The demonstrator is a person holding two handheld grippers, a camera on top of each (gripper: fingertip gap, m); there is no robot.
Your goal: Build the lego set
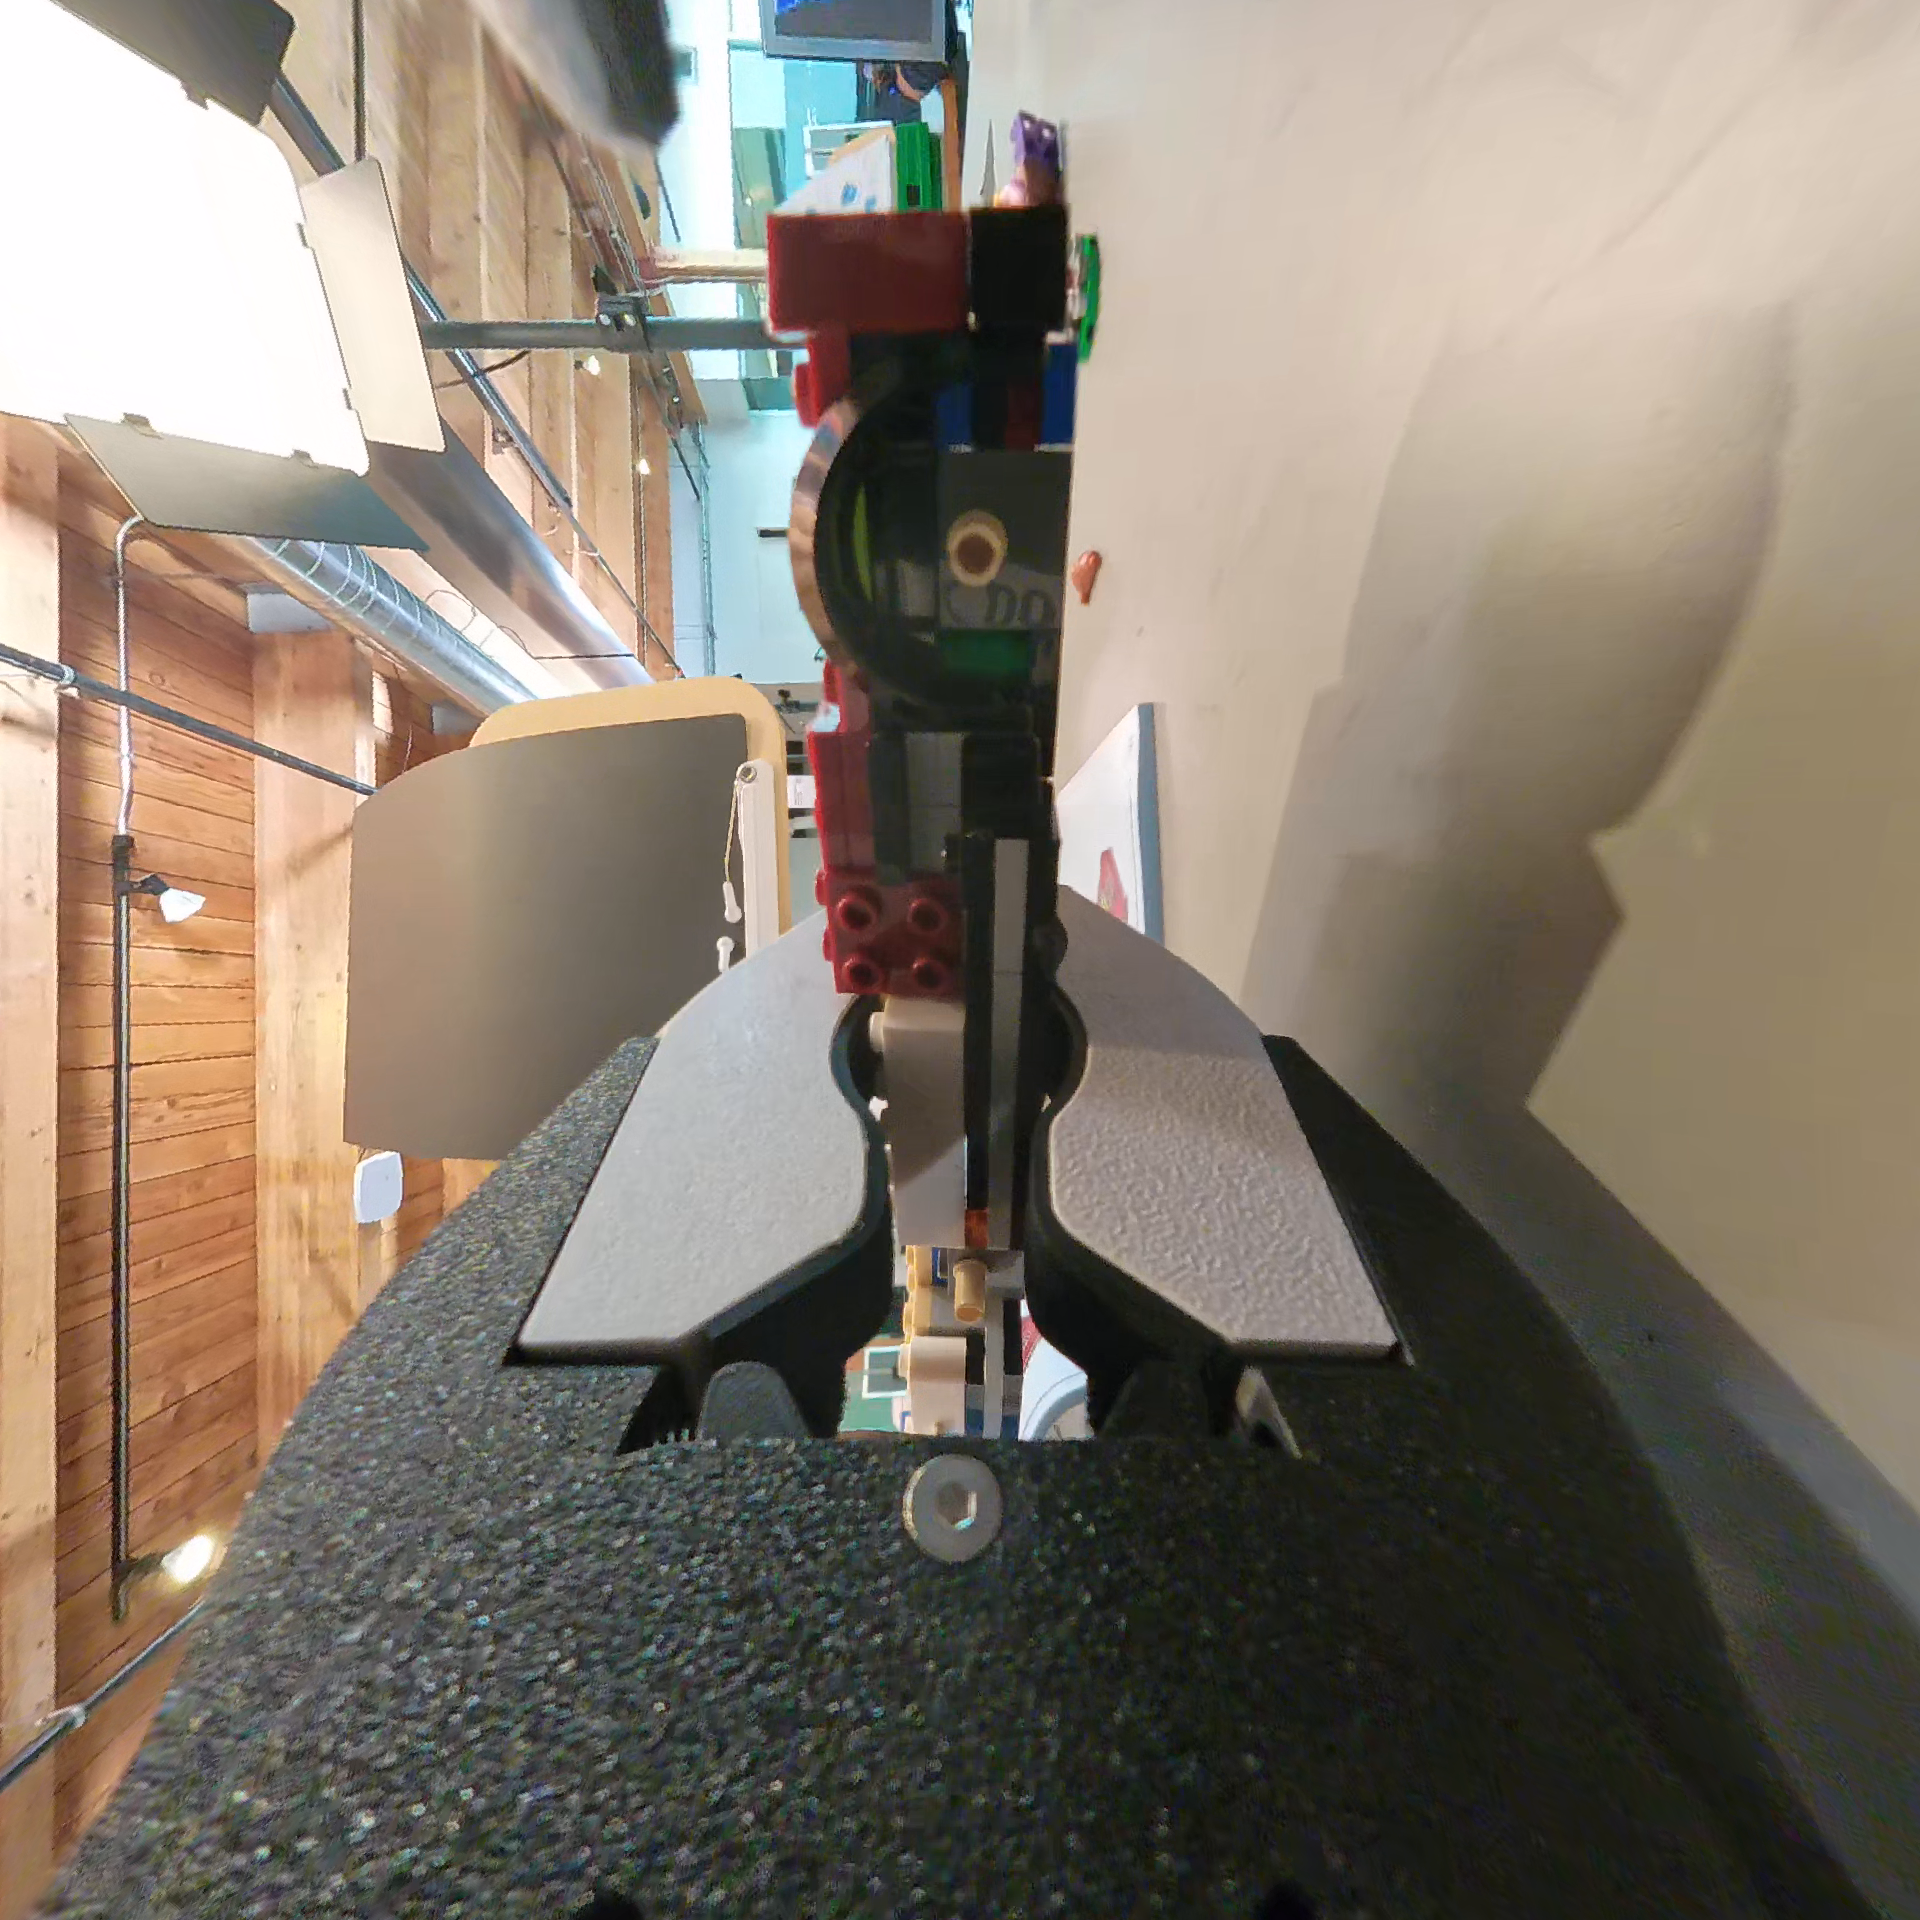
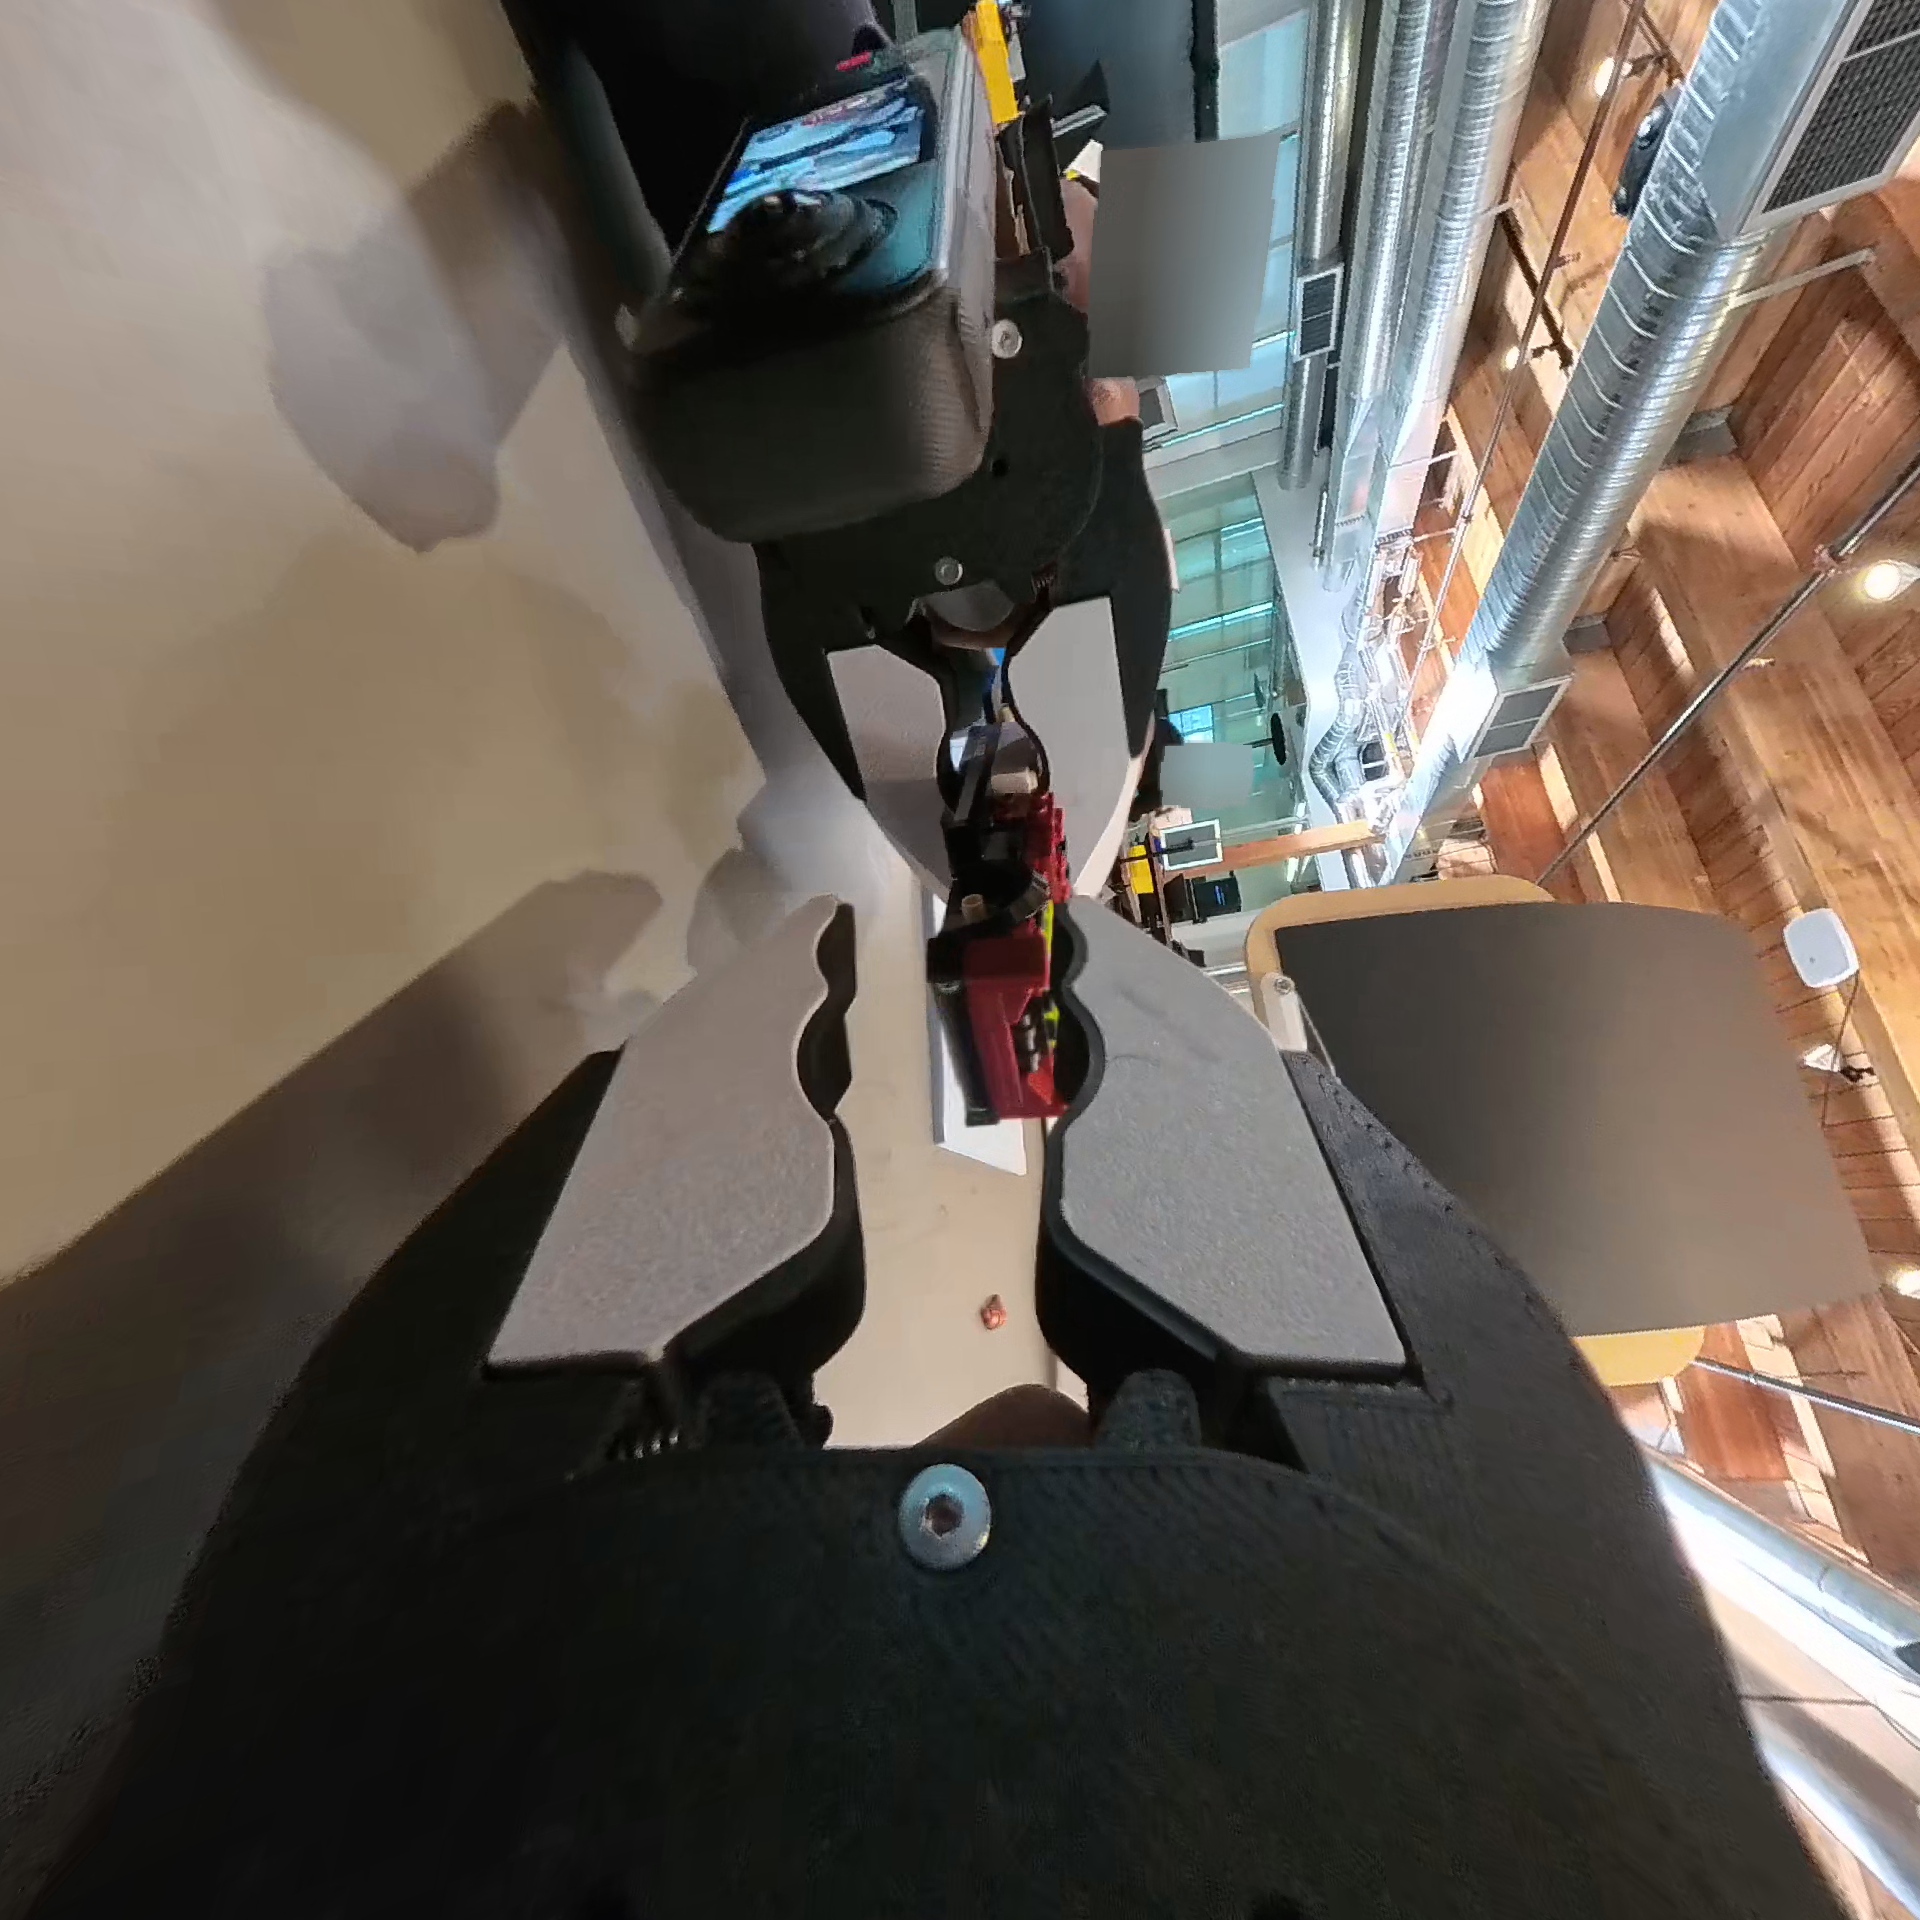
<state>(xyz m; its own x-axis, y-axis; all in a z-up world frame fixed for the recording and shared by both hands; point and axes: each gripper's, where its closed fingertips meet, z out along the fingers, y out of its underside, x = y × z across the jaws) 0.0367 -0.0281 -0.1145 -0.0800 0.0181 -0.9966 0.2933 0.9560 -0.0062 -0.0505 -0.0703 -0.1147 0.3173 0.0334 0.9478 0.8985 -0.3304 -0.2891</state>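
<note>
Brick model (image 1: pixel 935 582) lengthwise (along left fingers (image 1: pixel 748 1122))

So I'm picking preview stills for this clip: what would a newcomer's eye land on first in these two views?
First the toy brick model, dark red and black with a round wheel-like part, clamped at its near end in the left gripper and sticking out ahead of it. In the right wrist view the right gripper stands open around the model's far end, one pad close beside it, with a pale table and a tiny reddish piece below.
</note>
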